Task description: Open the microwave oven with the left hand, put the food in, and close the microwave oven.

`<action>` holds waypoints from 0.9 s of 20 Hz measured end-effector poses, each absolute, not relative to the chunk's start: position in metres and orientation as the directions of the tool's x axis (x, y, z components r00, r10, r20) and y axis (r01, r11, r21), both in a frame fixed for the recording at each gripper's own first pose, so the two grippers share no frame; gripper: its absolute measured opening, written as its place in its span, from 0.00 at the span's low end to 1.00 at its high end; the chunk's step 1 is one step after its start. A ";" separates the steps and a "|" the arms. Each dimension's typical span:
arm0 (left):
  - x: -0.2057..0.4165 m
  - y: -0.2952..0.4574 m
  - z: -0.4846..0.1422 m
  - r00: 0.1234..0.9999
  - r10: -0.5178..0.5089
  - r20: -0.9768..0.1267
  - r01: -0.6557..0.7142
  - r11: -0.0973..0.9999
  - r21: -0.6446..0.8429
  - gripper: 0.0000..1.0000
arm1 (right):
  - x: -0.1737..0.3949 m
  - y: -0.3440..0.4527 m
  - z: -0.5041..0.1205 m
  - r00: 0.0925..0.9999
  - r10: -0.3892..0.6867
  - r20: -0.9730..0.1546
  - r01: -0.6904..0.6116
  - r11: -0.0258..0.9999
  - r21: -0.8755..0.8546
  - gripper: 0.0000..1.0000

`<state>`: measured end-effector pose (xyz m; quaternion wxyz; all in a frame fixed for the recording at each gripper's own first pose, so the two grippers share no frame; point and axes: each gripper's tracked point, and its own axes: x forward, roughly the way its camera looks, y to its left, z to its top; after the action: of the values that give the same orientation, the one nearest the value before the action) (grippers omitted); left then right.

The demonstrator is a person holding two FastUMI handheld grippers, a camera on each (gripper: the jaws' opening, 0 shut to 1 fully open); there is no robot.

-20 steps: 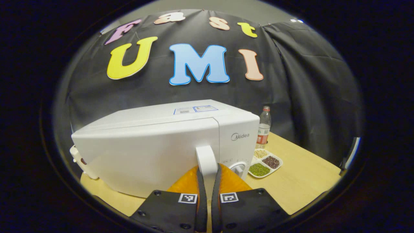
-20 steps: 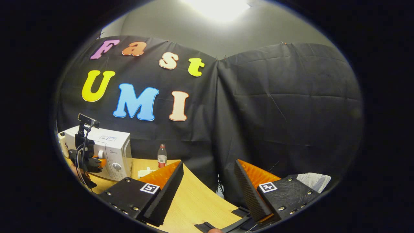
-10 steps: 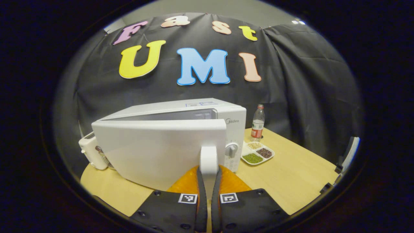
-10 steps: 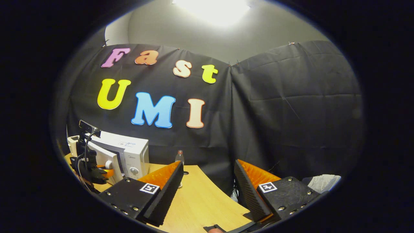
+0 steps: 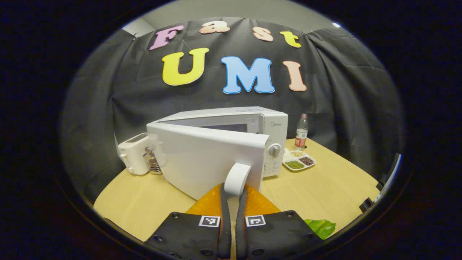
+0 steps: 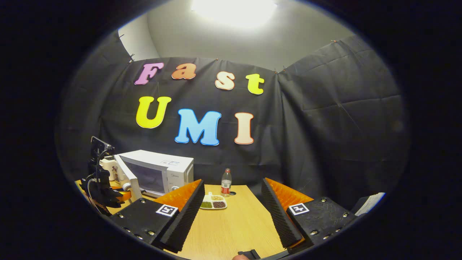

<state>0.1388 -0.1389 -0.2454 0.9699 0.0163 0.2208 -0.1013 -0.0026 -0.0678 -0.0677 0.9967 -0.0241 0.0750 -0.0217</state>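
The white microwave (image 5: 252, 119) stands on the wooden table (image 5: 335, 187) with its door (image 5: 205, 159) swung partly open to the left. My left gripper (image 5: 232, 193) is shut on the door's white handle (image 5: 237, 177). In the right gripper view the microwave (image 6: 169, 169) sits at the far left with its dark cavity showing, and the left gripper (image 6: 104, 189) holds the door (image 6: 127, 180). My right gripper (image 6: 231, 213) hangs open above the table with nothing between its fingers. A green leafy thing (image 5: 320, 227) lies at the table's near edge.
A white divided tray of beans (image 5: 299, 162) and a plastic bottle (image 5: 301, 131) stand right of the microwave. A small white toaster-like appliance (image 5: 135, 157) sits left of it, behind the door. In the right gripper view, tray (image 6: 213, 204) and bottle (image 6: 226, 182) lie ahead.
The door went from shut to partly open, drawn out by my left gripper on its handle. The right gripper view swung toward the microwave, bringing the tray and bottle to its centre.
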 end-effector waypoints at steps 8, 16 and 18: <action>0.096 -0.065 -0.244 0.888 -0.103 -0.447 0.118 0.993 0.005 0.11 | 0.000 -0.006 -0.070 0.983 0.106 -0.151 -0.112 0.993 -0.027 0.95; 0.073 0.008 -0.246 0.887 -0.135 -0.442 0.144 0.989 -0.013 0.11 | 0.005 0.080 -0.062 0.976 0.154 -0.151 -0.157 0.988 -0.008 0.96; 0.071 0.028 -0.246 0.886 -0.138 -0.442 0.147 0.989 -0.013 0.11 | 0.004 0.101 -0.063 0.974 0.165 -0.155 -0.167 0.986 -0.002 0.96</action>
<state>0.0711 0.0282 -0.2457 0.9711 0.0105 0.2270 -0.0733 0.0043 0.1014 -0.0625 0.9935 -0.0073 0.0775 0.0835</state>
